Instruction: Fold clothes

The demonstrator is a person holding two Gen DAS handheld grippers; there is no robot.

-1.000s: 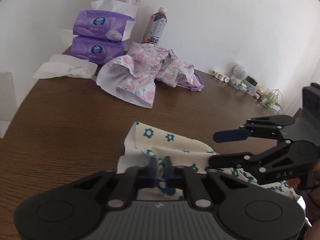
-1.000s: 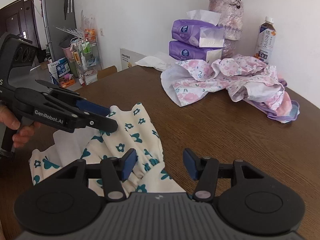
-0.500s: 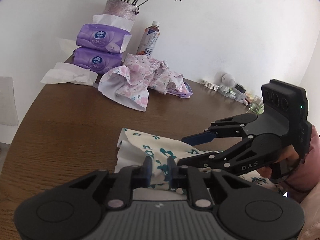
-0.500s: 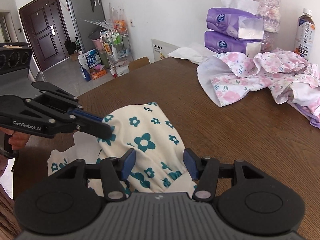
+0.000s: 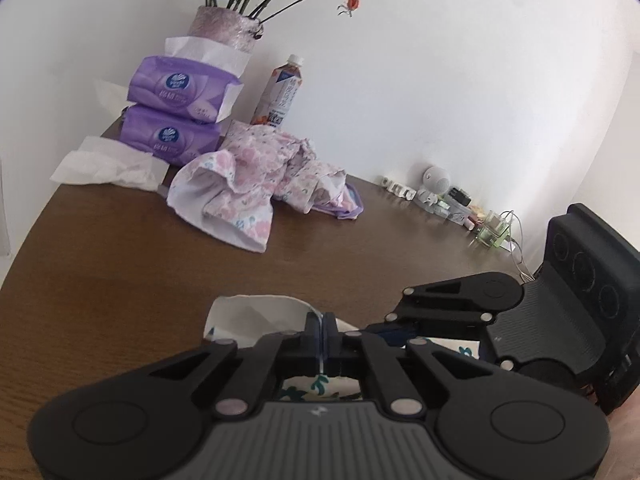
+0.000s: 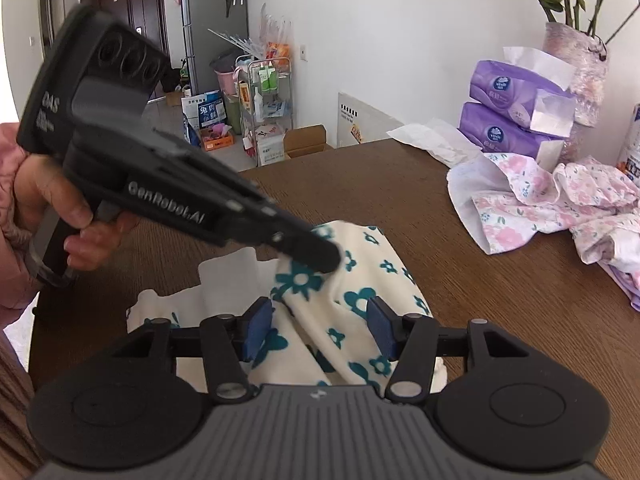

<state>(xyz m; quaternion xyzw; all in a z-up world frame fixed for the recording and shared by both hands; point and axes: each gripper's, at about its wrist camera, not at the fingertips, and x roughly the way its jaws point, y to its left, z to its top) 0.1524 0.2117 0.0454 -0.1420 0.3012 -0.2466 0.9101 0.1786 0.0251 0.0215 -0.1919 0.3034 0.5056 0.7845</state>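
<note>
Brown wooden table (image 5: 120, 280) | cream teal-flowered garment (image 6: 360, 264) at near edge, largely hidden by grippers | left gripper (image 6: 324, 256) clamped on its fold | right gripper (image 6: 318, 330) closing, cloth between, pads not touching.

Left wrist view. A table (image 5: 120, 280) fills the lower frame. The garment (image 5: 248, 316) lies at 6 o'clock, at the near edge — a second heap of clothes (image 5: 256, 180) is placed beyond it toward 11. Behind that heap, two tissue packs (image 5: 176, 116) are stacked, a vase (image 5: 224, 28) behind them, a bottle (image 5: 280, 96) just to their right. Loose tissue (image 5: 104, 164) is spread left of the packs. Small items (image 5: 448, 200) are lined along the wall at 2 o'clock.
</note>
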